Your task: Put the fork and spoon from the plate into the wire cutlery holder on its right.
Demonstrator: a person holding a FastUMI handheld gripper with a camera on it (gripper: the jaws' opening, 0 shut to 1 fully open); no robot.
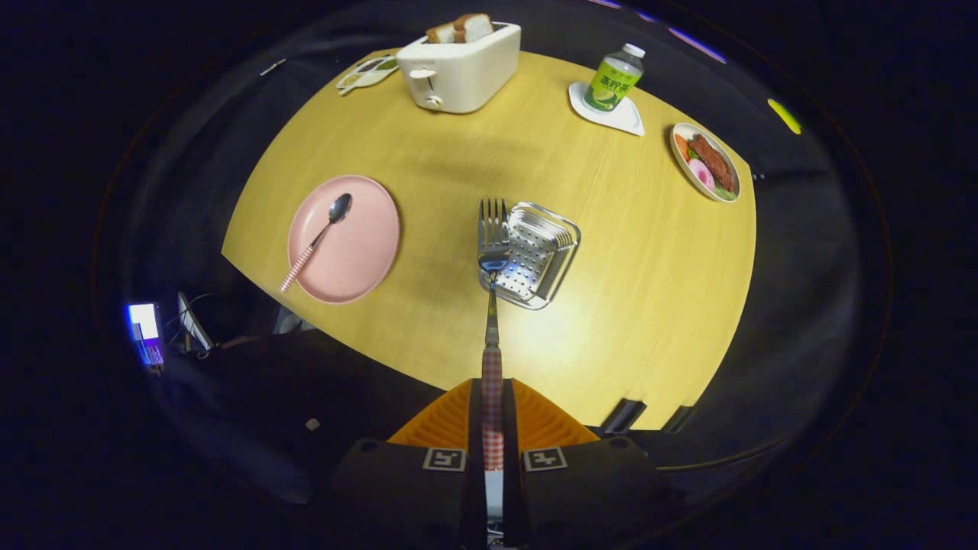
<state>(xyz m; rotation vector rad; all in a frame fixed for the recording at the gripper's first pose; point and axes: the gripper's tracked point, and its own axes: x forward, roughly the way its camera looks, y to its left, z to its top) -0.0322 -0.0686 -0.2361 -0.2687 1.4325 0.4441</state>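
1 of 2 utensils in transit: jaws clamp fork (493, 244) handle, tines over wire cutlery holder (535, 256); next, tip down, release. Spoon (325, 229) waits on plate (359, 260).

Gripper (492, 416) sits high above the table (428, 153). Both fingers (451, 420) are clamped tight on the fork (492, 305), pointing it straight ahead.
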